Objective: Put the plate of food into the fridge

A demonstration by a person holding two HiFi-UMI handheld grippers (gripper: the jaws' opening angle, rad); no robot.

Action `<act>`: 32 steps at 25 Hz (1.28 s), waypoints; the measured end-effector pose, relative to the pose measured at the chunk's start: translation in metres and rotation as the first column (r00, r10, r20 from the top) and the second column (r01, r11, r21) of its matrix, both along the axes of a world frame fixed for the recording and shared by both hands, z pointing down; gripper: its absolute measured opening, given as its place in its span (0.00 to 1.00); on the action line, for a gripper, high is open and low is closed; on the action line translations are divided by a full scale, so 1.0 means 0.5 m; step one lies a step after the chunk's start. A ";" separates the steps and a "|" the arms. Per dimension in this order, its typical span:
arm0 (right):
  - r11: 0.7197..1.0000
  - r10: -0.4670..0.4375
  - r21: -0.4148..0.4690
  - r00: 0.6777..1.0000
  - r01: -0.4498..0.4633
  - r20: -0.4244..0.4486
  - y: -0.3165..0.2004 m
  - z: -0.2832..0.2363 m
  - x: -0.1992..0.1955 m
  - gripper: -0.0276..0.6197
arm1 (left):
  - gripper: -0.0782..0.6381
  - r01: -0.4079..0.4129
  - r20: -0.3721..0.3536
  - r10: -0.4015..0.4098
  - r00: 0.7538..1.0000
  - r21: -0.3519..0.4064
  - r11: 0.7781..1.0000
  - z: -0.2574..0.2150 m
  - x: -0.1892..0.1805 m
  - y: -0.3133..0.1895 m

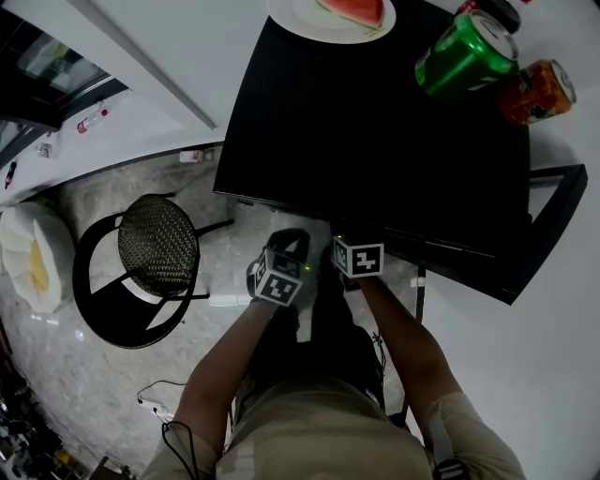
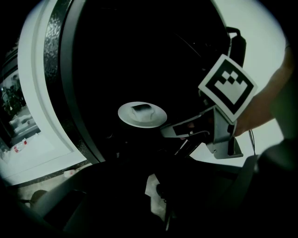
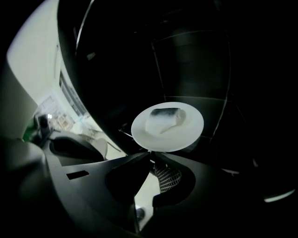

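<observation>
Two grippers hang just off the table edge.

Black table, round mesh-seat chair on grey marbled floor, plain white wall, bright even light

The top edge of my head view cuts through the plate and its food, and leaves only a sliver of a red can. In the left gripper view, the left gripper sinks into darkness, so I can't tell how its jaws stand. Both gripper views wash the food out.
</observation>
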State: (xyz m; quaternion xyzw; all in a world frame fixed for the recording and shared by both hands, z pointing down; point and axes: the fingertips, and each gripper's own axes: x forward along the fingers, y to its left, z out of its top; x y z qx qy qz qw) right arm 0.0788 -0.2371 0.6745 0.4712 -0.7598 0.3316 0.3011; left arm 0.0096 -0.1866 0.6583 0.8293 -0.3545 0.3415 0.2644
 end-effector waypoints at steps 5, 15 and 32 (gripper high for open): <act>0.995 -0.076 0.058 0.994 0.081 -0.077 -0.020 -0.017 -0.010 0.11 | 0.13 -0.004 -0.001 0.004 1.000 0.008 1.000 -0.005 0.007 -0.009; 0.992 -0.122 0.038 0.991 0.124 -0.050 -0.026 -0.020 -0.019 0.11 | 0.13 -0.013 0.004 0.013 1.000 -0.021 1.000 0.011 0.002 0.015; 0.989 -0.127 0.070 0.991 0.130 -0.046 -0.034 -0.031 -0.032 0.11 | 0.13 0.009 0.019 -0.008 1.000 -0.018 1.000 0.016 -0.027 0.035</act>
